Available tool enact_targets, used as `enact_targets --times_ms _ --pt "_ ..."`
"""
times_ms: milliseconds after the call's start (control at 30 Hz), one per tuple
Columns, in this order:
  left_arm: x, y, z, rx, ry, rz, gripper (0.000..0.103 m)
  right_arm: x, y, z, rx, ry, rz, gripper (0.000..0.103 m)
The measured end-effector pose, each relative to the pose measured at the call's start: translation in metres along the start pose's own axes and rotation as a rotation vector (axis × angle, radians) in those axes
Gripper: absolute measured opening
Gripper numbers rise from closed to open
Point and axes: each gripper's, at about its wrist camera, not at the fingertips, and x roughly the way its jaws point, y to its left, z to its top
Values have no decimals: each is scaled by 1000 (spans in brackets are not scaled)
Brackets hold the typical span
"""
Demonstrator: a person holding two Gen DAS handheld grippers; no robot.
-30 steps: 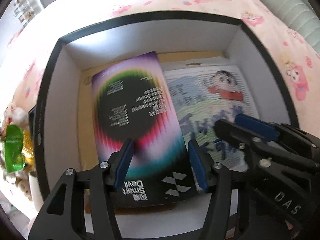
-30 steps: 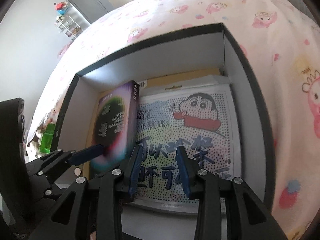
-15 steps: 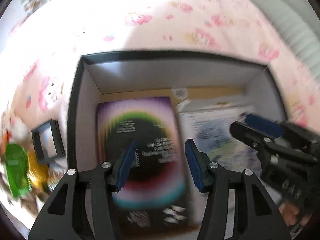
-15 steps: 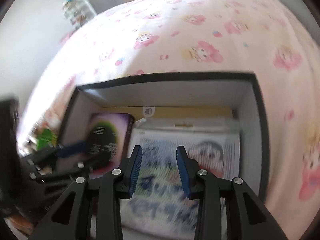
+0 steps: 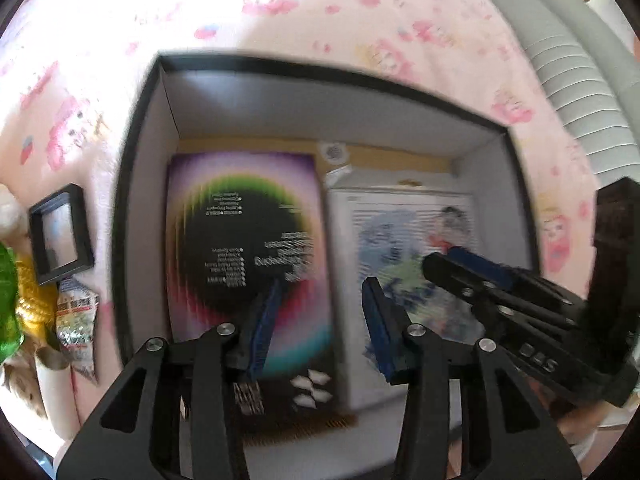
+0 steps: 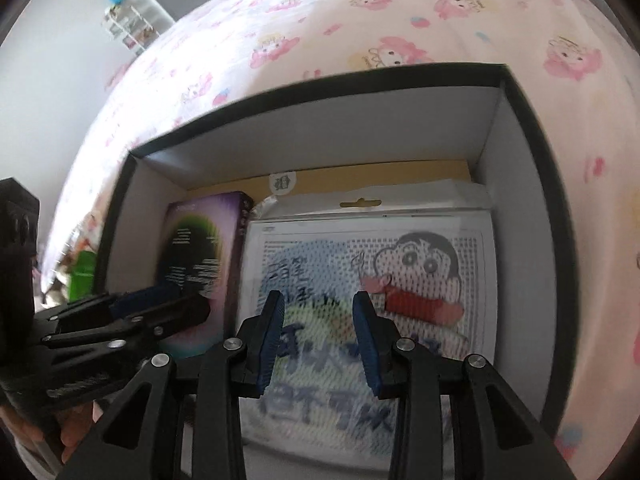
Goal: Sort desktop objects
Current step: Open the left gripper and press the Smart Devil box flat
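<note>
A black-rimmed white storage box sits on a pink cartoon sheet. Inside, a purple box with a black circle lies flat on the left, and a cartoon bead-art pack on the right. My left gripper hovers above the purple box's right edge; its jaws are closing with nothing between them. My right gripper hangs over the cartoon pack with a gap between its blue pads and nothing in it. Each gripper also shows in the other view: right gripper, left gripper.
Left of the box lie a small black frame case, a green wrapped item, a gold item, a silver packet and a cardboard tube. A grey ribbed cushion lies at the far right. A hand holds the left gripper.
The left gripper has pulled back and up from the purple box and its jaws have narrowed. The purple box now lies flat. The right gripper has drawn back a little.
</note>
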Motion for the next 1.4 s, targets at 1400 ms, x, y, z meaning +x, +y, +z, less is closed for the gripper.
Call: enact_targets --times_ms 1400 --pt "30 -31 21 161 -92 194 53 29 35 -1 -158 123 -112 36"
